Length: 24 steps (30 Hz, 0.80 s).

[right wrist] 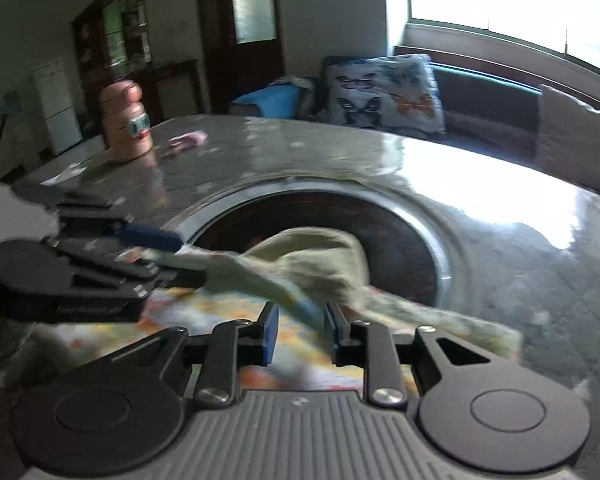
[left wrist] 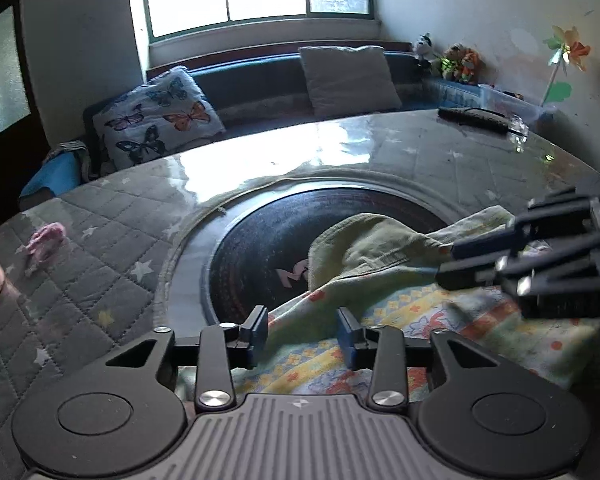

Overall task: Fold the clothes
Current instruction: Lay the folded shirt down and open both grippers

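Quilted table (left wrist: 100, 280) | garment (left wrist: 380, 256) | both hand-held grippers spread, seemingly gripping nothing | pink scrap (left wrist: 44, 240)

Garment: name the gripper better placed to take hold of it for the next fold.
Right, probably. The right gripper has a ridge of the garment between its open fingers. The left gripper stands wider, over flat cloth at the edge, with nothing raised to pinch.

The garment (left wrist: 380, 280) is showing pale green on its folded-over side and a yellow, orange and blue print beneath. The tabletop (left wrist: 100, 264) cover is showing grey quilting with pale stars around a dark round plate (left wrist: 260, 248). Near the left edge, a scrap (left wrist: 44, 240) is looking pink.
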Each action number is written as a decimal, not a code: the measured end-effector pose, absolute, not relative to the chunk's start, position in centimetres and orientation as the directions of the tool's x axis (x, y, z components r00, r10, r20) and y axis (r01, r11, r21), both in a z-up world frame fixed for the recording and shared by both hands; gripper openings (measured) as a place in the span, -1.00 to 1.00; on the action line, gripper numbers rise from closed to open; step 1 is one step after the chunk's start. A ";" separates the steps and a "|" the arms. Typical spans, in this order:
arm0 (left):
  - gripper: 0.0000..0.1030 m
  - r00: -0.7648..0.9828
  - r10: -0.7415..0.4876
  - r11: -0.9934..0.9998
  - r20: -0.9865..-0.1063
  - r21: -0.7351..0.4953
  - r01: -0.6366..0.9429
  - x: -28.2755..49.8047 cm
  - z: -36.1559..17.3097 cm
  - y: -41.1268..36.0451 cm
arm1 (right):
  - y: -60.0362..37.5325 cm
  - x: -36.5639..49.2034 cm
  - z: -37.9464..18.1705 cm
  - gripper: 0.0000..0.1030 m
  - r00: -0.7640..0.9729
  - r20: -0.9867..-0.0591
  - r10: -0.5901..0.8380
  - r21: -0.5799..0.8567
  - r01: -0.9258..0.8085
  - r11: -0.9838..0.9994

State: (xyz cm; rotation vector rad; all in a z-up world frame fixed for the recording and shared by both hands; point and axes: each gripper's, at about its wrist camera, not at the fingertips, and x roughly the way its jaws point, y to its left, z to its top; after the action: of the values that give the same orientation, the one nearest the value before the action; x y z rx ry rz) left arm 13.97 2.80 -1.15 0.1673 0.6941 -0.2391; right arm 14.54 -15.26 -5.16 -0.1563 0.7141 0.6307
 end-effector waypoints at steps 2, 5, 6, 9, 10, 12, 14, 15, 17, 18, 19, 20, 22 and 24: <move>-0.12 0.741 -0.146 0.963 -0.655 0.077 0.258 13.6 -1.3 3.1 | -14.4 14.0 -5.9 -0.51 0.575 -0.664 0.478 0.055 -0.601 0.798; -0.12 0.751 -0.129 0.968 -0.648 0.083 0.238 12.4 -1.3 3.8 | -13.9 13.2 -5.9 -0.50 0.604 -0.652 0.458 0.009 -0.597 0.802; -0.12 0.756 -0.128 0.970 -0.642 0.079 0.232 11.9 -1.1 4.0 | -13.9 12.8 -5.6 -0.49 0.607 -0.646 0.464 0.011 -0.600 0.800; -0.05 0.779 -0.131 0.972 -0.613 0.077 0.224 9.8 -0.7 4.4 | -13.8 11.2 -5.0 -0.35 0.611 -0.627 0.483 0.009 -0.614 0.789; -0.03 0.785 -0.130 0.972 -0.605 0.080 0.222 9.1 -0.7 4.4 | -13.6 10.4 -5.0 -0.32 0.611 -0.622 0.489 0.000 -0.625 0.781; -0.02 0.791 -0.123 0.971 -0.599 0.093 0.222 7.7 -1.0 4.3 | -13.0 8.9 -5.2 -0.32 0.609 -0.615 0.500 -0.017 -0.645 0.764; -0.01 0.793 -0.115 0.969 -0.598 0.107 0.222 6.6 -1.4 4.2 | -12.3 7.4 -5.8 -0.31 0.609 -0.610 0.507 -0.042 -0.664 0.746; -0.01 0.793 -0.108 0.969 -0.600 0.117 0.220 6.2 -1.7 4.1 | -12.1 6.8 -6.1 -0.28 0.621 -0.602 0.501 -0.067 -0.665 0.744; -0.01 0.796 -0.087 0.969 -0.600 0.136 0.208 5.5 -2.3 4.0 | -11.6 5.5 -6.5 -0.27 0.646 -0.586 0.490 -0.117 -0.665 0.737; -0.01 0.799 -0.081 0.970 -0.595 0.138 0.201 5.1 -2.5 4.1 | -11.7 5.1 -6.5 -0.29 0.653 -0.579 0.489 -0.126 -0.664 0.737; -0.01 0.800 -0.080 0.971 -0.595 0.133 0.196 5.0 -2.5 4.2 | -12.1 5.0 -6.3 -0.29 0.651 -0.577 0.493 -0.110 -0.660 0.743; -0.01 0.800 -0.078 0.973 -0.595 0.128 0.191 4.9 -2.5 4.4 | -12.5 4.8 -6.1 -0.29 0.650 -0.575 0.496 -0.095 -0.656 0.749; -0.01 0.800 -0.075 0.976 -0.596 0.121 0.182 4.9 -2.5 4.7 | -13.6 4.7 -5.8 -0.29 0.653 -0.573 0.494 -0.062 -0.636 0.769; 0.00 0.799 -0.074 0.977 -0.596 0.116 0.177 4.9 -2.7 4.9 | -14.9 4.7 -5.8 -0.28 0.664 -0.575 0.479 -0.034 -0.604 0.796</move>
State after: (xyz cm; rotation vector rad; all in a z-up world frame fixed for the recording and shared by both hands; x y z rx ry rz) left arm 4.85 4.87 -2.65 0.1695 0.6311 -0.1355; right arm 4.67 -14.95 -5.75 -0.2303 0.5796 0.6175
